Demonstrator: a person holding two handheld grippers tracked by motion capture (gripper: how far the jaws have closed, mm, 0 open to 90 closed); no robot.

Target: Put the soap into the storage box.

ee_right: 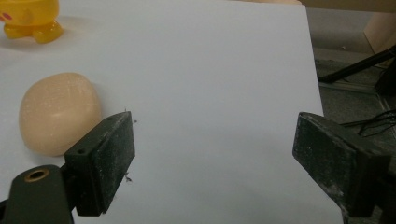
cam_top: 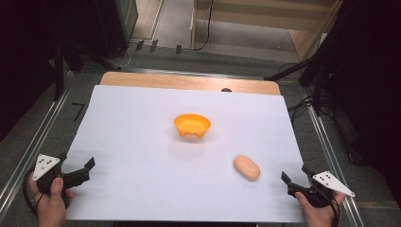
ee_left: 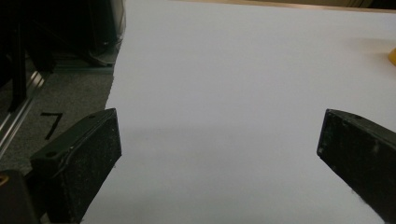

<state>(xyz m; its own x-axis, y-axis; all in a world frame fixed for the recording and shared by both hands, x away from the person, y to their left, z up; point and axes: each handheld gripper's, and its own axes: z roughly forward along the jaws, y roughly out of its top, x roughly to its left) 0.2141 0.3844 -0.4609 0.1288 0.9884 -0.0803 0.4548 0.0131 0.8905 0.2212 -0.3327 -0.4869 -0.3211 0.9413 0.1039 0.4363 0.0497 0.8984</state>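
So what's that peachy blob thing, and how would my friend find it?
Start at the big white sheet covering the table. Go to its near right part, close to the right tool, which is open. The peach bread-like lump lies there: smooth, oval and pale, unlike the bright orange bowl farther back.

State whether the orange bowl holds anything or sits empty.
Empty. The high view looks into the orange bowl and shows bare orange inside; the peach oval piece lies apart on the white sheet.

A lab: metal rails point(cam_top: 28, 146) (cables point(cam_top: 302, 106) trailing) around table point(cam_top: 189, 82).
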